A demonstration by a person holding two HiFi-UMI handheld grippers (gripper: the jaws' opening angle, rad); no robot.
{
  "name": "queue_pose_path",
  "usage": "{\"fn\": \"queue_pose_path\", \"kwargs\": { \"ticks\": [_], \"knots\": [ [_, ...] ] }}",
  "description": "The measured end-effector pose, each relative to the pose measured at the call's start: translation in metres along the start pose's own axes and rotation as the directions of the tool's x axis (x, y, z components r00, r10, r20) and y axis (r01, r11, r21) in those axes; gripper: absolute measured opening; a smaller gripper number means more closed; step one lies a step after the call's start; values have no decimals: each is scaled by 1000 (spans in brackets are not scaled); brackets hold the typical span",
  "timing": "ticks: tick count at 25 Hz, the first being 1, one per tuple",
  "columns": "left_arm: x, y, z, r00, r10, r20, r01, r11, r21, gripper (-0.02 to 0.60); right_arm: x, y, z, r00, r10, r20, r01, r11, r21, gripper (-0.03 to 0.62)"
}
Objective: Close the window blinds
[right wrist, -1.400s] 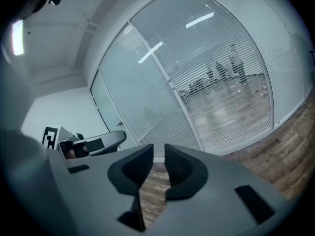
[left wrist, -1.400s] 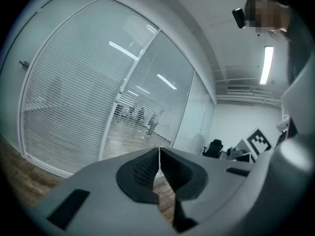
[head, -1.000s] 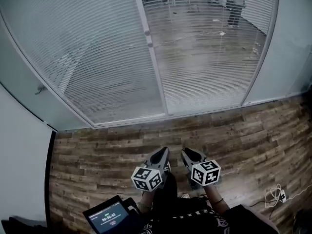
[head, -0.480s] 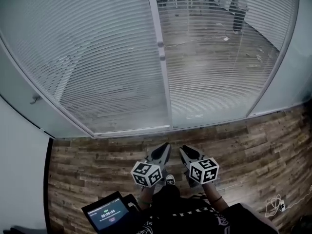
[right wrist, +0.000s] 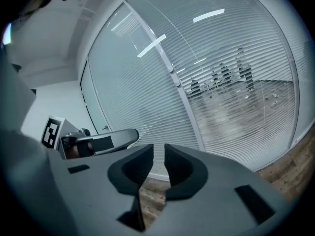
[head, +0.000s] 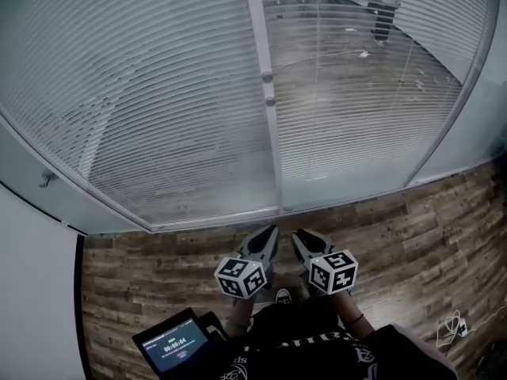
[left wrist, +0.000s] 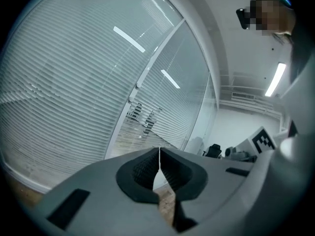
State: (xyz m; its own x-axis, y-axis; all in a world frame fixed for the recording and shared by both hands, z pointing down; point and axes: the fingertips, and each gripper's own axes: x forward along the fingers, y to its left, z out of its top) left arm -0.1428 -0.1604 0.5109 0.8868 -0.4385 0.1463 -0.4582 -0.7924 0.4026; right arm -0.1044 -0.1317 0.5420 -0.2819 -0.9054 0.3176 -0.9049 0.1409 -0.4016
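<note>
Both left gripper (head: pixel 269 233) and right gripper (head: pixel 298 235) fingers (right wrist: pixel 180 165) face the blinds (head: pixel 158 93) — apart.

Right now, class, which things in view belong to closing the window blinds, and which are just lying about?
For the job: window blinds; left gripper; right gripper.
Just lying about: tablet; cable on the floor.
</note>
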Motion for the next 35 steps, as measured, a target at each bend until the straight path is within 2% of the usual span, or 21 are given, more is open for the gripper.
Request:
{"fn": "queue_pose_path", "kwargs": {
  "ticks": [3, 5, 13, 16, 21, 26, 28, 30, 33, 35],
  "knots": [
    [23, 5, 8, 1000, -20, 12, 21, 998, -64, 12, 9, -19, 10, 1000, -8, -11, 8, 1000, 10, 81],
    [38, 7, 14, 1000, -18, 13, 19, 997, -80, 12, 13, -35, 18, 1000, -8, -21, 8, 1000, 17, 81],
    [132, 45, 49, 991, 103, 90, -94, 990, -101, 19, 59, -126, 69, 997, 58, -50, -59, 998, -15, 81],
    [167, 54, 73, 984, 123, 126, -110, 989, -104, 68, 76, -148, 97, 994, 94, -48, -96, 995, -38, 81],
    [224, 81, 118, 964, 178, 198, -155, 980, -125, 108, 107, -187, 136, 987, 151, -51, -154, 986, -60, 81],
    [265, 120, 170, 931, 257, 259, -214, 960, -181, 143, 127, -205, 156, 975, 207, -80, -212, 975, -67, 81],
    [276, 131, 186, 913, 287, 290, -230, 949, -215, 149, 130, -215, 157, 972, 217, -90, -224, 972, -73, 81],
    [285, 143, 200, 888, 322, 329, -227, 928, -295, 155, 133, -224, 161, 970, 223, -98, -230, 970, -75, 81],
    [300, 157, 221, 858, 338, 387, -133, 873, -469, 163, 143, -235, 176, 969, 224, -102, -232, 970, -73, 81],
    [305, 161, 227, 844, 342, 413, -84, 845, -528, 163, 147, -242, 183, 969, 223, -102, -231, 970, -74, 81]
  ]
}}
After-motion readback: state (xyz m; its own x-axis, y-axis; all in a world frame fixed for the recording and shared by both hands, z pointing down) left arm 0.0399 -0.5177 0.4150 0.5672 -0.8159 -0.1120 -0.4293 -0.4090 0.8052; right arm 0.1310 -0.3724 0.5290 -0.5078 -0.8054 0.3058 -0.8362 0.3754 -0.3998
